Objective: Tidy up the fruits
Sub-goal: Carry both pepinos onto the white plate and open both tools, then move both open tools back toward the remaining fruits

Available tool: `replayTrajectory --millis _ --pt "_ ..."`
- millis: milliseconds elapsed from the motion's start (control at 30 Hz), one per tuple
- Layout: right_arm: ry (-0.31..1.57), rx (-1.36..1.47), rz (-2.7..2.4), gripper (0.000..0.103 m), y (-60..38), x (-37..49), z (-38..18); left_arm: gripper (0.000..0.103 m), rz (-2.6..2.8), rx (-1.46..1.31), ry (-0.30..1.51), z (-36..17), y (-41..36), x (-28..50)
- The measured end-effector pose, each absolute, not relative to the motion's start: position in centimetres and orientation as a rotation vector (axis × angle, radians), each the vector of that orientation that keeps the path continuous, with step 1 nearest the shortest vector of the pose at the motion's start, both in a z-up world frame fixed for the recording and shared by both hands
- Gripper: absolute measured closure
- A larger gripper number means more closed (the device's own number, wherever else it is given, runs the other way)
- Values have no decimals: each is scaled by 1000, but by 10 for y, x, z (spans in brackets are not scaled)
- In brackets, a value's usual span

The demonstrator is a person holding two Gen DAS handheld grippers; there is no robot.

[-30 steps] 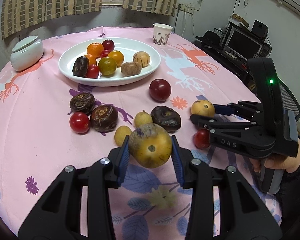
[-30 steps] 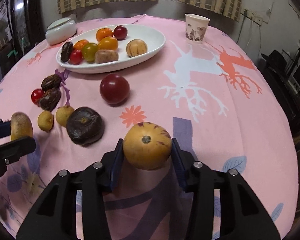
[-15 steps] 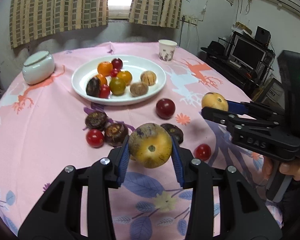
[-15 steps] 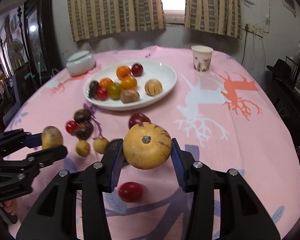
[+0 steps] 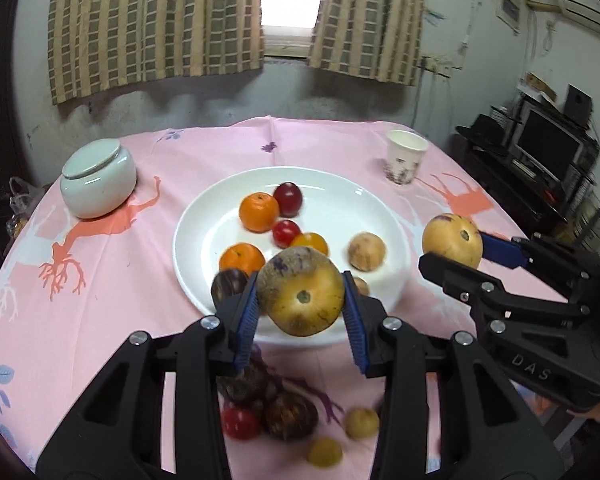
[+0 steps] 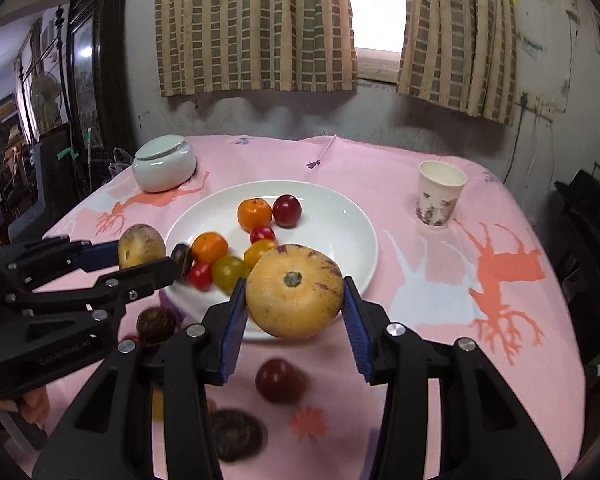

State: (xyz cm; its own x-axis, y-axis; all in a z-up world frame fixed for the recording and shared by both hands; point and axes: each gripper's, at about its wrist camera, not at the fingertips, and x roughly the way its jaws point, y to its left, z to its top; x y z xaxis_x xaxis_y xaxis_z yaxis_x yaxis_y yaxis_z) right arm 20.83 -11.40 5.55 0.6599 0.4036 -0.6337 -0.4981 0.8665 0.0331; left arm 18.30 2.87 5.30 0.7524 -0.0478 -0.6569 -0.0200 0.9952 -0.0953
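Two round yellow fruits with purple streaks are up in the air. The first yellow-purple fruit (image 5: 301,293) sits squarely between the blue pads of the left tongs (image 5: 300,312), clamped on both sides, stem end facing the camera, hanging over the near rim of the big white oval plate (image 5: 384,216). The second yellow-purple fruit (image 6: 294,297) is pinched the same way in the right tongs (image 6: 296,320), also above the plate's near edge; seen from the left camera, it hangs just right of the plate. On the plate: two orange mandarins (image 5: 259,213), a dark red plum (image 5: 287,199), a small red tomato (image 5: 285,233) and a tan striped fruit (image 5: 367,251). Below both tongs, blurred brown, red and yellow fruits lie loose on the pink patterned worktop (image 5: 112,320). Farther back stand a pale green lidded jar (image 5: 98,178) to the left and a paper cup (image 5: 405,161) to the right.
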Motion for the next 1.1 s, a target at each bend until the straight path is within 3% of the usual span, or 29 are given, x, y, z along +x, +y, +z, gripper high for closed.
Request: replayTrajectory --millis 500,600,667,767,1100 --pt "813 -135 480 56 -72 274 14 64 123 -139 781 23 53 235" --pt "835 -92 467 53 -77 276 13 54 168 -121 752 27 52 232" --pt "816 -59 448 44 -85 272 18 36 198 -108 723 35 52 225" --pt "783 -29 442 37 -101 261 28 22 209 -87 685 47 49 211" --pt "792 6 434 34 -146 187 47 10 154 -106 626 56 31 131"
